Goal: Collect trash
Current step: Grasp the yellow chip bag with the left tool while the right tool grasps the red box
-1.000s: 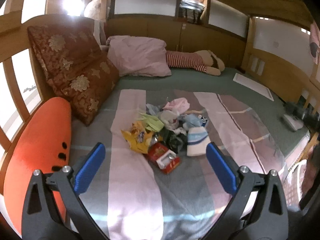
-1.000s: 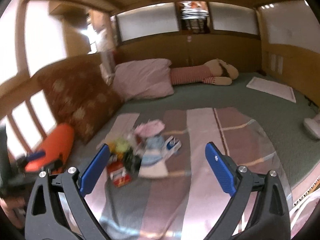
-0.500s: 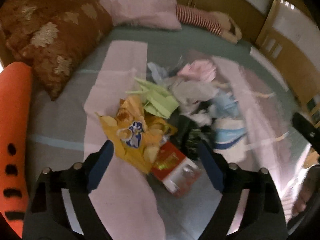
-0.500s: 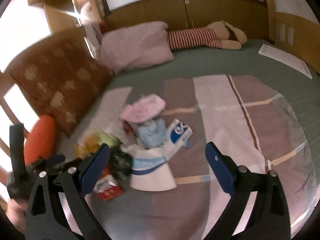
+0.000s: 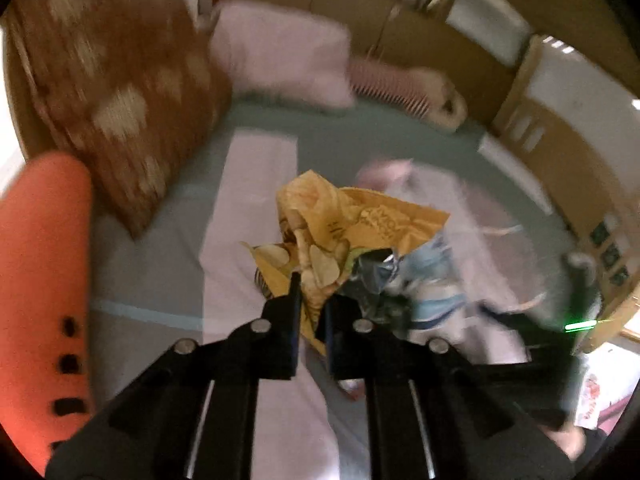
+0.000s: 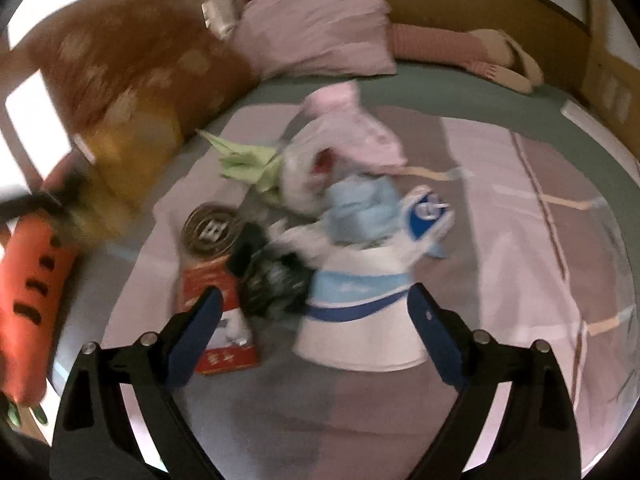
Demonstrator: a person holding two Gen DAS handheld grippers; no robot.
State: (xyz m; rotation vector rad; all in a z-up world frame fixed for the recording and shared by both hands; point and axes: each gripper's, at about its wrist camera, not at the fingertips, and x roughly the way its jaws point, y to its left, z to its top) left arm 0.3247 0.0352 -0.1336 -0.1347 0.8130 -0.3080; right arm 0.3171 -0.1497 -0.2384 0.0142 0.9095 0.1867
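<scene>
From the left wrist, the left gripper point(image 5: 310, 300) is pinched onto the lower corner of a crumpled yellow chip bag point(image 5: 340, 232), lifted above the striped blanket point(image 5: 248, 208); the bag's long axis runs up and to the right from the fingers. An orange carrot cushion point(image 5: 44, 272) lies to the bag's left.

From the right wrist, the right gripper point(image 6: 316, 336) is spread wide, low over the trash pile point(image 6: 320, 220) on the blanket. A white-and-blue paper cup point(image 6: 356, 320) lies between its fingers, and the blurred yellow bag hangs left of the pile.
</scene>
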